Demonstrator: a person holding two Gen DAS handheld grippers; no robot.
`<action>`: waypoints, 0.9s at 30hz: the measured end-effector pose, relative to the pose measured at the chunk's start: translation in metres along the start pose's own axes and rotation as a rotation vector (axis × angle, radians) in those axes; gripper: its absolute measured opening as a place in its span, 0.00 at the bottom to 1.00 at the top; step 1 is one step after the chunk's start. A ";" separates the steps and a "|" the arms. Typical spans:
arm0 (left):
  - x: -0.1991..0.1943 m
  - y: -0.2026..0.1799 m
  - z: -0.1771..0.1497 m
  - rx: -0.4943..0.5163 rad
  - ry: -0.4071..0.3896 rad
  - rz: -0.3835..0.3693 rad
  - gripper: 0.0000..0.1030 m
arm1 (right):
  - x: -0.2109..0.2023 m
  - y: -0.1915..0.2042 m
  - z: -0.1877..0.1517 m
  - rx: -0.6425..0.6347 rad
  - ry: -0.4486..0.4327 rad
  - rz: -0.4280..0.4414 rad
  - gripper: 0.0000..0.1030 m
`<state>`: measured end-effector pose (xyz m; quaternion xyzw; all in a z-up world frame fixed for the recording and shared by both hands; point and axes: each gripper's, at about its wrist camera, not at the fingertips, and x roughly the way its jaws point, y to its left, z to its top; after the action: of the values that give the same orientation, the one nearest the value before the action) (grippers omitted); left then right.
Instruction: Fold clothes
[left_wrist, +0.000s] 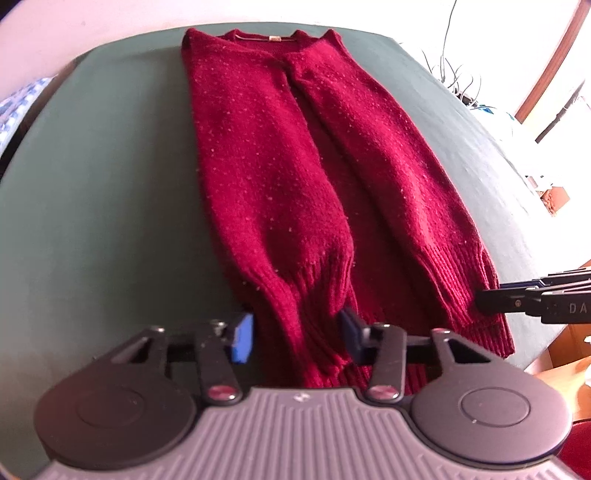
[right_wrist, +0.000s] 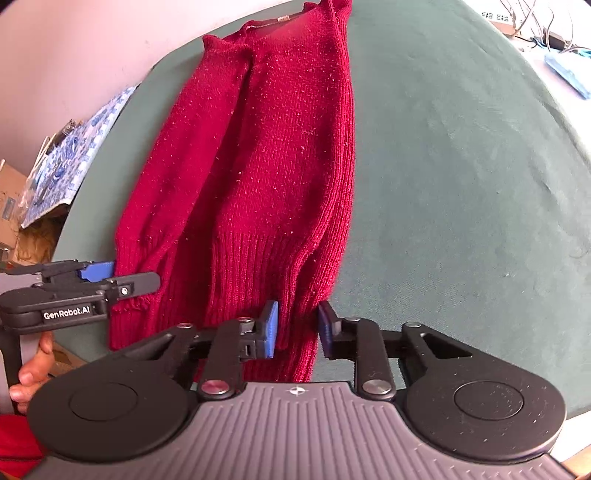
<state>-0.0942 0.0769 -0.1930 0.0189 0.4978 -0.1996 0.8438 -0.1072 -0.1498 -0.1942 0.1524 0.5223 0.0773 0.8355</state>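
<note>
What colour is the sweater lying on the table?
Dark red sweater, flecked with pale specks; clearest in the left wrist view.

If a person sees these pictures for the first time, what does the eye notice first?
First, the dark red knitted sweater, lying lengthwise on the green table cover with both sleeves folded in over the body. Next, the two grippers at its near hem: the left gripper and the right gripper, each with blue-padded fingers on either side of ribbed fabric.

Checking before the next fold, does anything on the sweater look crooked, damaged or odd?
Nothing stands out. The red sweater lies flat on the green table cover, both sleeves folded in lengthwise. The left gripper and right gripper each straddle its ribbed hem. Only pale lint specks dot the knit.
</note>
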 end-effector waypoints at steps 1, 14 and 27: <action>-0.001 -0.001 0.001 -0.006 -0.001 -0.003 0.33 | 0.000 0.000 0.000 -0.007 0.000 -0.006 0.22; -0.005 -0.007 0.002 -0.005 -0.006 0.006 0.37 | 0.001 -0.005 0.002 0.007 -0.005 0.012 0.18; -0.008 -0.011 0.001 0.003 -0.006 0.006 0.48 | 0.001 0.000 -0.004 0.017 -0.031 0.027 0.27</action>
<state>-0.1005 0.0688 -0.1835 0.0210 0.4948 -0.1977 0.8460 -0.1100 -0.1485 -0.1964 0.1677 0.5079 0.0816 0.8410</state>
